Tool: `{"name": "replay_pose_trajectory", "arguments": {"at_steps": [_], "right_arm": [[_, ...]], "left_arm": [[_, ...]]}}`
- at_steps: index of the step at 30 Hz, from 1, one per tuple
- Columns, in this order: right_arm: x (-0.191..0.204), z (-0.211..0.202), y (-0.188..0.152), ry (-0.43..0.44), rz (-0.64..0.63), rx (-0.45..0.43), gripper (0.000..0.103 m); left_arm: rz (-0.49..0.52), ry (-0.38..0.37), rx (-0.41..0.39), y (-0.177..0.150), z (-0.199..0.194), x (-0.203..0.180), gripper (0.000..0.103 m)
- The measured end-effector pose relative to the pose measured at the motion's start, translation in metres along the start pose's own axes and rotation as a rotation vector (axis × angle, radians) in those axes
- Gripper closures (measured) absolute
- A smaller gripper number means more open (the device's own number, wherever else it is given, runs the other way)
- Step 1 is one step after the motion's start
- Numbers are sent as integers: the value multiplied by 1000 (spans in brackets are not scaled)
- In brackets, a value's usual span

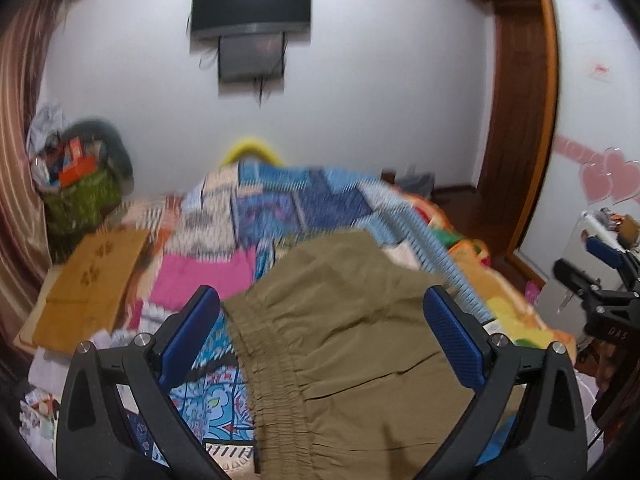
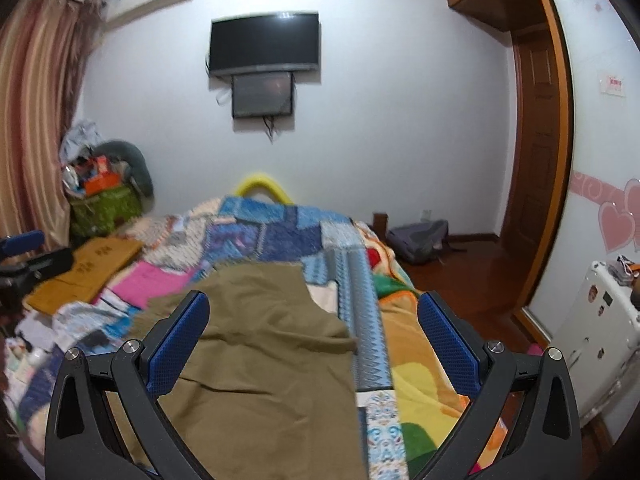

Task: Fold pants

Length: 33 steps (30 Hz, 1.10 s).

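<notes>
Olive-khaki pants (image 1: pixel 352 344) lie on a patchwork quilt (image 1: pixel 280 204) — blue zigzags, pink, orange, yellow — beside tan cardboard (image 1: pixel 92 288).

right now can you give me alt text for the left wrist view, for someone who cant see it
Olive-brown pants lie on a bed with a patchwork quilt, elastic waistband nearest, between the spread blue fingers of the open left gripper, which holds nothing. A wall-mounted TV hangs on the white wall beyond, and the right gripper shows at the right edge.
</notes>
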State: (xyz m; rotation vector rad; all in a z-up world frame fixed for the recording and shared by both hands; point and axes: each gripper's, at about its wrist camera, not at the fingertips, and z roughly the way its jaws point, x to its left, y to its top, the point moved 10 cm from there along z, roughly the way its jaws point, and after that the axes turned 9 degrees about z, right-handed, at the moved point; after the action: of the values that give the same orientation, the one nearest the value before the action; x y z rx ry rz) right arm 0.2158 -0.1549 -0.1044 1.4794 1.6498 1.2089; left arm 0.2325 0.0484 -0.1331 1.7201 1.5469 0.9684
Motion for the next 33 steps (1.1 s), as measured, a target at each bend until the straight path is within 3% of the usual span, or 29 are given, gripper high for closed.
{"name": "replay_pose_trajectory", "arguments": {"at_steps": [8,21,23,25,29,31,33], "right_arm": [[-42,77,-50,-49,-47,202,0],[-59,180,-101,4,-37,432,2],[-57,194,-109,31,-21,470,11],[-56,209,-117,54,-11,516,28],[-53,220,-125,110,5,559,37],[-51,223,-130,123,4,582,67],[-49,225,-139,110,-19,606,75]], "left_arm": [[14,53,232,-48,95,42,0],[25,-10,506,-123,188,60,0],[12,-42,520,-130,194,60,0],[7,-70,517,-132,196,60,0],[14,-95,509,-133,197,61,0],[15,-100,504,-135,198,61,0],[27,-94,497,-135,200,63,0]]}}
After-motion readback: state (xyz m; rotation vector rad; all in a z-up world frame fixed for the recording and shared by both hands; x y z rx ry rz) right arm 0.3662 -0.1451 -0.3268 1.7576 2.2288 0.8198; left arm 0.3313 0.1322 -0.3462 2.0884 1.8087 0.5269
